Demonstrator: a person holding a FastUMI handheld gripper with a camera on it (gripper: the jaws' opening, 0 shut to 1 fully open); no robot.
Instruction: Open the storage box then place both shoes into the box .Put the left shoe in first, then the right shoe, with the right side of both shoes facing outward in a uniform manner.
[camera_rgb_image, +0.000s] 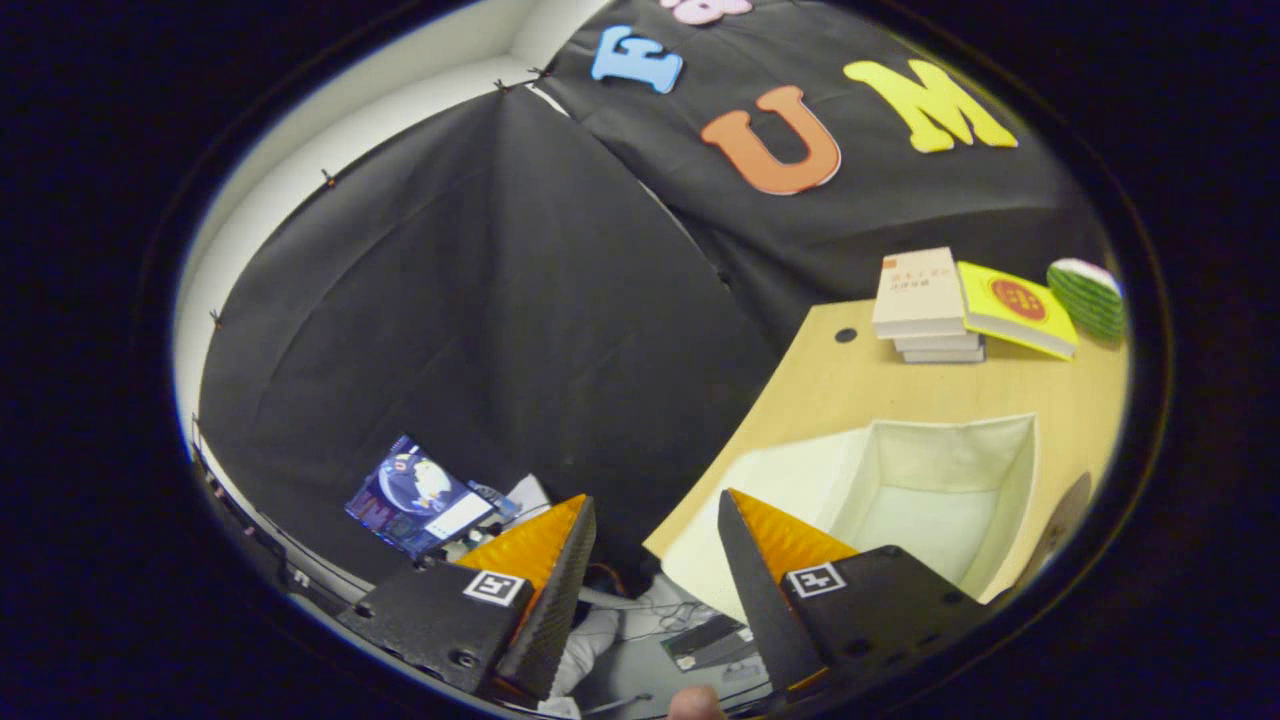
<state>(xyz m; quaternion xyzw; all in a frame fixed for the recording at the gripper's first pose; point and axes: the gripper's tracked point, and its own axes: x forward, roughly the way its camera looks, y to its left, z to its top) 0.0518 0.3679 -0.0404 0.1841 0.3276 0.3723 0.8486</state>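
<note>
The cream fabric storage box (1010, 470) stands on the wooden table (830, 390) with its top open and its inside bare. My gripper (655, 525) hovers above the table's near corner, tilted, with its fingers apart and nothing between them. The right finger (790, 540) overlaps the box's near left wall, while the left finger (545, 545) hangs off the table over the floor area.
A stack of books (920, 305) and a yellow book (1015, 310) lie at the table's far side, with a green striped object (1088, 298) beside them. A round cable hole (845, 335) marks the tabletop. Off the table, a lit screen (420, 495) and cables sit below.
</note>
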